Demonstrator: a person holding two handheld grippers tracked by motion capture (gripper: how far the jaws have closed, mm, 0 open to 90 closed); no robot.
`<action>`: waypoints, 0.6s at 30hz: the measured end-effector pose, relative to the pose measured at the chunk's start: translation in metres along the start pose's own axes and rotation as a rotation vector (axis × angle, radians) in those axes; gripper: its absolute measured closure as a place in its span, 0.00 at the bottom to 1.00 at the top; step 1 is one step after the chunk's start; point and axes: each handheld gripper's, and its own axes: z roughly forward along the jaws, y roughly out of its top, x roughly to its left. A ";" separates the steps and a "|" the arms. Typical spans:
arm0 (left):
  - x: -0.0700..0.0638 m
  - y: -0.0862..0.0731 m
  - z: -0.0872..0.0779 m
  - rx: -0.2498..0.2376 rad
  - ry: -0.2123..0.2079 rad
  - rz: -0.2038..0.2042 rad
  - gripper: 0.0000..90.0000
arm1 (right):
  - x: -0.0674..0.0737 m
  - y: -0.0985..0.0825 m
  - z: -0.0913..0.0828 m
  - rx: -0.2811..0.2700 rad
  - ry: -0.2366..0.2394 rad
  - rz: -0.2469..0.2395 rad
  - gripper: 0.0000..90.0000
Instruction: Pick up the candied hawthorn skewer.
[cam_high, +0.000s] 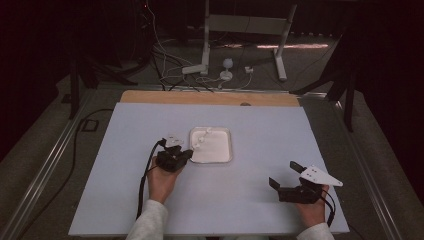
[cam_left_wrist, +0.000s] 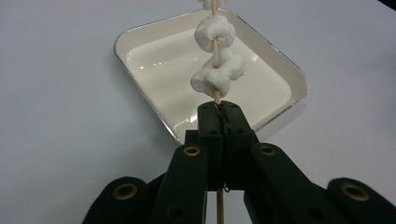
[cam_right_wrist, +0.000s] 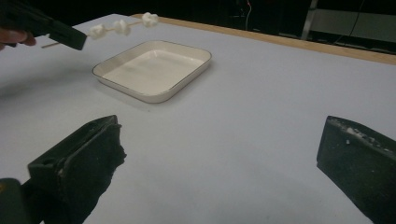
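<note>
While the left gripper (cam_left_wrist: 218, 114) holds a marshmallow skewer (cam_left_wrist: 215, 60), the tray (cam_left_wrist: 140, 51) sits empty.

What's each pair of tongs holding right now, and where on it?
Left tongs clamp the wooden skewer just below its marshmallows. Right tongs are open and hold nothing.

The left gripper (cam_left_wrist: 219, 108) comes up from six o'clock with its two black jaws pressed together on a thin wooden skewer (cam_left_wrist: 216, 97), which runs straight on toward twelve o'clock. Two white marshmallows (cam_left_wrist: 218, 73) sit threaded on the stick just past the jaw tips, one above the other, and the edge of a third shows at the top of the frame. Behind them lies a shallow white tray (cam_left_wrist: 140, 42), set cornerwise on the pale table (cam_left_wrist: 56, 116).
</note>
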 end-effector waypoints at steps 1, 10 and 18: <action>0.000 0.000 0.000 0.000 0.000 0.000 0.99 | 0.000 0.000 0.000 0.001 -0.001 -0.001 0.00; 0.008 -0.018 -0.029 -0.053 -0.029 0.036 0.99 | 0.000 0.000 0.000 -0.001 -0.006 0.001 0.00; 0.009 -0.023 -0.042 -0.107 -0.053 0.057 0.99 | -0.001 0.000 0.002 0.003 -0.007 0.003 0.00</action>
